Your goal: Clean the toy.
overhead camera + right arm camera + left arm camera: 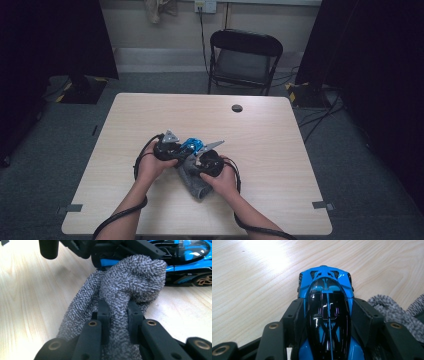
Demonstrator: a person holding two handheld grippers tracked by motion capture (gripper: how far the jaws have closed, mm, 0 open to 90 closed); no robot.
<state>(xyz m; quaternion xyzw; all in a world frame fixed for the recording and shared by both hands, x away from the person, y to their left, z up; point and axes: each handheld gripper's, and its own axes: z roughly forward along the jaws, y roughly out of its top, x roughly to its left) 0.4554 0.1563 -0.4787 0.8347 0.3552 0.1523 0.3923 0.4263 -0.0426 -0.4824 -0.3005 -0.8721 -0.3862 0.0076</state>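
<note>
A person is standing at a pale wooden table point(150, 107) and working both grippers close together a little short of its centre, nearer the front edge than the back. The left gripper point(167, 147) is clamping a blue and black toy sports car point(192, 146): in the left gripper view its two black jaws are pressing against the car's point(325, 297) flanks, one on each side of the glossy black cabin, with the car's blue end pointing away over bare wood. The right gripper point(207, 162) is pinching a grey terry cloth point(192, 180); in the right gripper view its jaws are closed onto a bunched ridge of the cloth point(125, 290), and the raised fold is pressing up against the side of the car point(190, 255), beside a gold-spoked wheel. The rest of the cloth is trailing on the tabletop toward the person, between the two hands. Bare wood is lying open on all sides of the grippers, widest toward the back edge, where a round cable hole point(237, 108) is sitting well apart from the work, and toward the left and right edges. A black folding chair point(243, 60) is standing beyond the far edge on the grey floor.
</note>
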